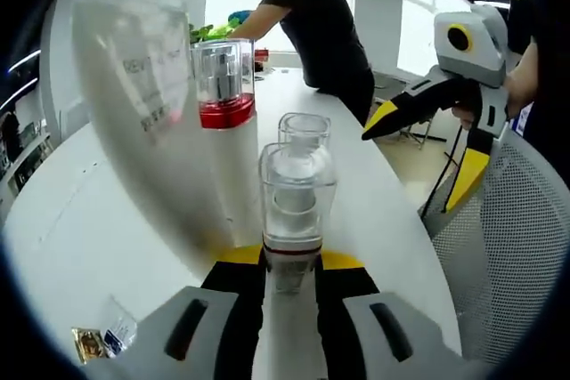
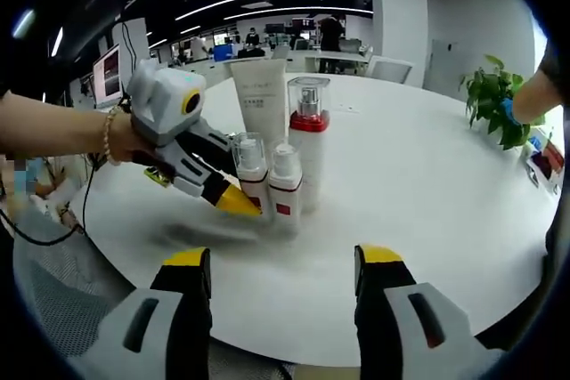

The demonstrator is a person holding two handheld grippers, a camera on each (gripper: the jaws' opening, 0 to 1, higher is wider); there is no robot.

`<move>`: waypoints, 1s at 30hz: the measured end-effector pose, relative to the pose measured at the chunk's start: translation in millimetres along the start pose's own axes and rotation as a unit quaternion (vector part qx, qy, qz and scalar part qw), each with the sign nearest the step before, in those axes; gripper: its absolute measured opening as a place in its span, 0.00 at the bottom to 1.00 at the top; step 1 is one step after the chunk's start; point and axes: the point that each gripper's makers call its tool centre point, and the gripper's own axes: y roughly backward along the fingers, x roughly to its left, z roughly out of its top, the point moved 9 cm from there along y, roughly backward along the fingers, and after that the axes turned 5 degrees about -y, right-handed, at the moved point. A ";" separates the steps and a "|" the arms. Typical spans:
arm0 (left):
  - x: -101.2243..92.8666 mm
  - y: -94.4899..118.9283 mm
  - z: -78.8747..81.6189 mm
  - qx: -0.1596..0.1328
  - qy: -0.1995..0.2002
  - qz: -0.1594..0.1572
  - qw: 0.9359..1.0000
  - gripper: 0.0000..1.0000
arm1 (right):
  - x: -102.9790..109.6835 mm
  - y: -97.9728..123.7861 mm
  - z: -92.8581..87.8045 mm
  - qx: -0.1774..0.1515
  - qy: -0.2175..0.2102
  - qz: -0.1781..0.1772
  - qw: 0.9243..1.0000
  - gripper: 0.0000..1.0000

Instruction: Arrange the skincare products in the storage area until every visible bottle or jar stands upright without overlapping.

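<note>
4 upright skincare containers (image 2: 283, 144) crowd the white table (image 2: 427, 184); left gripper (image 2: 233, 200) jaws clamp a small bottle (image 1: 296, 211), right gripper (image 2: 283, 284) jaws released.

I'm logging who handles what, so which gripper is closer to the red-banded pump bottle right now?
Left. The left gripper is at the bottle cluster, closed on a small clear-capped bottle just beside the red-banded pump bottle. The right gripper hangs open, back near the table's edge, apart from it.

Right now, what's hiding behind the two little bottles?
Behind the little bottles stand a white tube and a red-collared pump bottle. Their lower parts are covered.
</note>
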 end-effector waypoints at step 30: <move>-14.3 54.4 -8.3 0.024 0.043 0.037 0.998 0.29 | 5.0 0.3 2.5 -0.005 0.020 0.019 1.000 0.67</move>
